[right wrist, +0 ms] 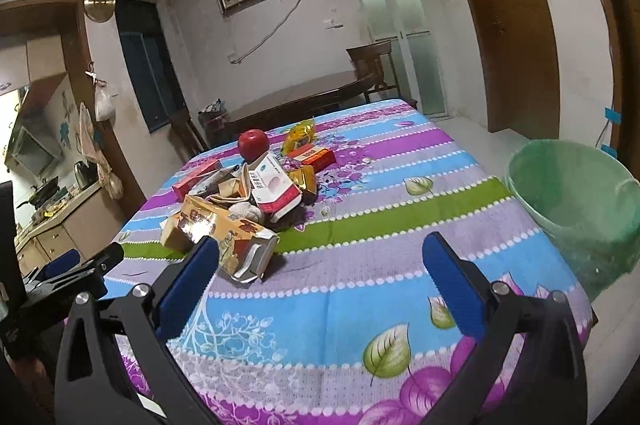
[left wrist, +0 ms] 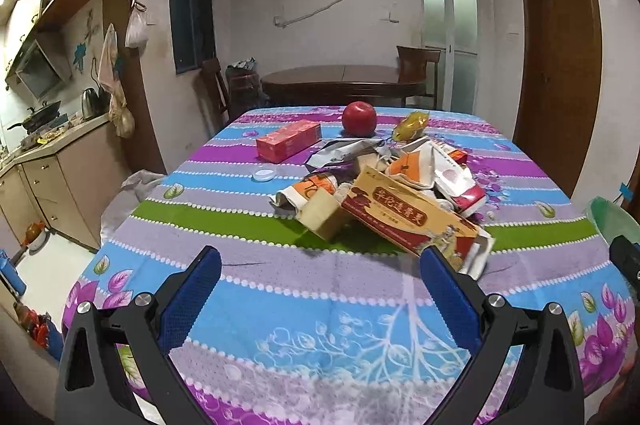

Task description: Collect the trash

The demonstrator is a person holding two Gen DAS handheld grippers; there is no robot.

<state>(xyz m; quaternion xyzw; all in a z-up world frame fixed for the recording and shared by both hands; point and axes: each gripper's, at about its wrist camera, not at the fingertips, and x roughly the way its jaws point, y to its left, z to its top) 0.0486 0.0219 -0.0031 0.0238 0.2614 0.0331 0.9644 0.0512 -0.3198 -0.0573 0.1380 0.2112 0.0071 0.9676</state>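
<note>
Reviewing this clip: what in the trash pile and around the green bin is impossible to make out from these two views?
- Green bin: its inside bottom is hidden by its own wall in the right wrist view; the left wrist view cuts it off at the edge.
- Pile: items beneath the long yellow-red box are covered.
- Print on the white-red box: too small to read.
- Yellow wrapper: contents unclear in both views.

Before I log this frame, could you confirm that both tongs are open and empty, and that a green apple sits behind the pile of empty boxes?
Not quite: the apple is red, as the left wrist view shows. The rest holds: the left tongs and the right tongs are open and empty, and the apple sits behind the pile of boxes.
</note>
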